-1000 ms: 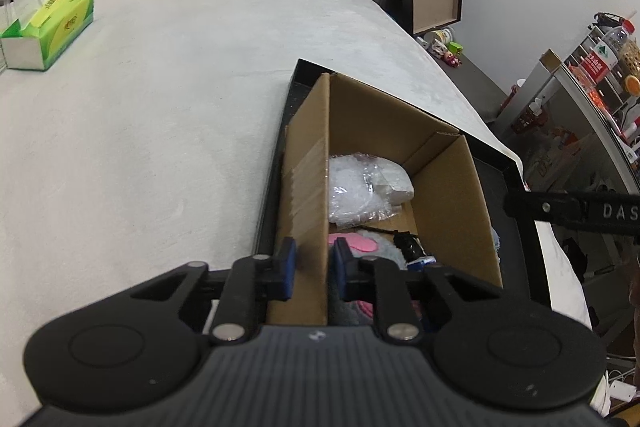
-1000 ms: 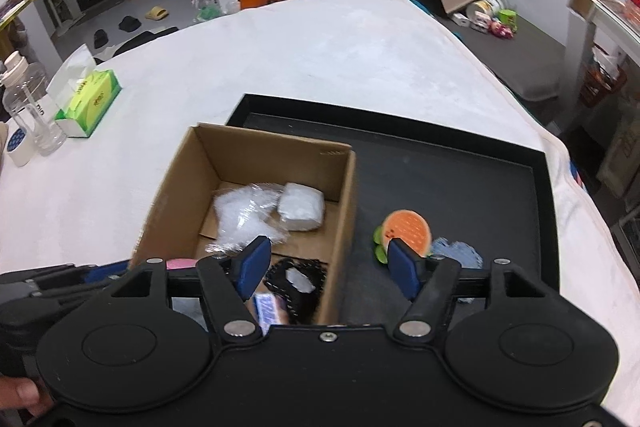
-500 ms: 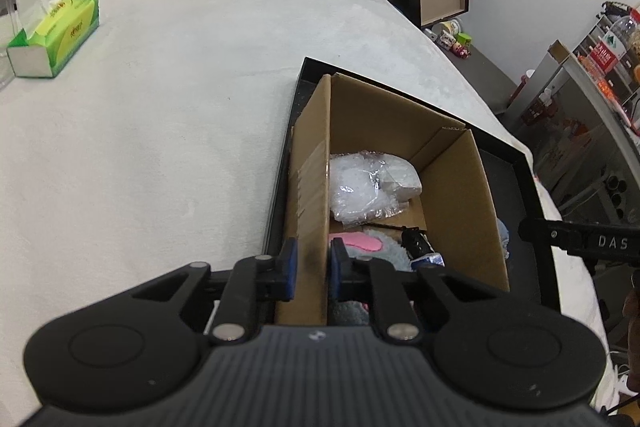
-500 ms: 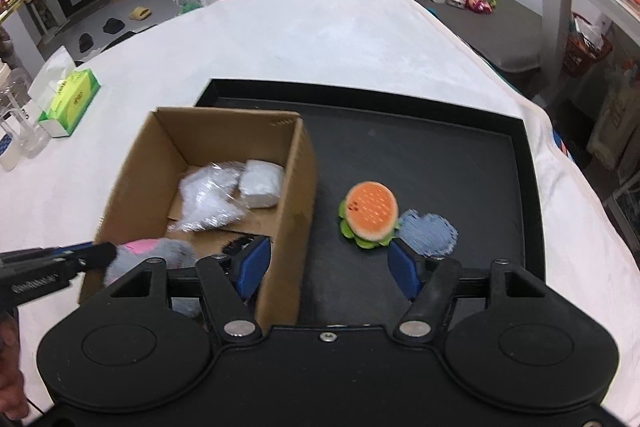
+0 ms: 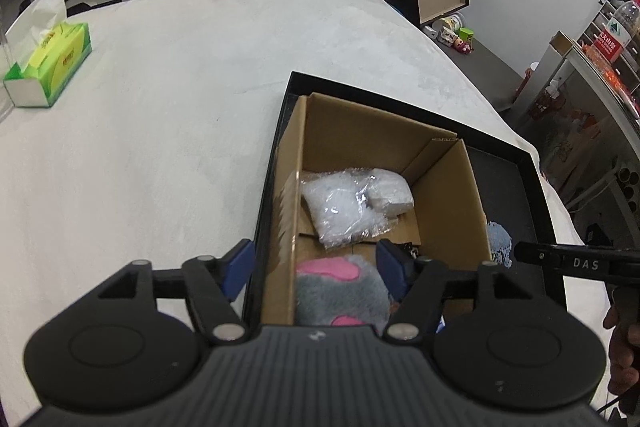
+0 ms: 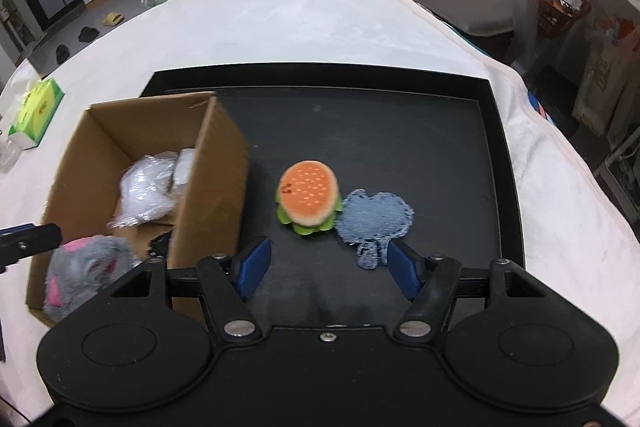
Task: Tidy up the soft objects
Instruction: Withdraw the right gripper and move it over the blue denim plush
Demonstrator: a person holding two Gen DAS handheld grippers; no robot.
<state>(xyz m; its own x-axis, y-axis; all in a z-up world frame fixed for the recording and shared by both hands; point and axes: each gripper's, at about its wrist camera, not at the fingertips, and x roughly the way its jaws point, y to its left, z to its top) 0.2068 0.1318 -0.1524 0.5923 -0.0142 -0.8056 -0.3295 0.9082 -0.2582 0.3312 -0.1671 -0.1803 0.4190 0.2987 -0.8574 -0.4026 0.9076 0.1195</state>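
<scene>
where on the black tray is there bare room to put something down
The black tray is bare along its far strip and right side, beyond the burger plush and denim piece. The cardboard box fills its left side, already crowded with the plastic bag and grey plush.

I see bare tray (image 6: 400, 131) beyond the burger (image 6: 309, 198). The box (image 6: 208, 179) walls off its left; a denim patch (image 6: 374, 217) touches its right.

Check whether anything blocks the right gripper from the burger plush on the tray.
Nothing visible does. The right gripper is open, and only bare black tray lies between it and the burger plush. The denim patch sits beside the plush.
</scene>
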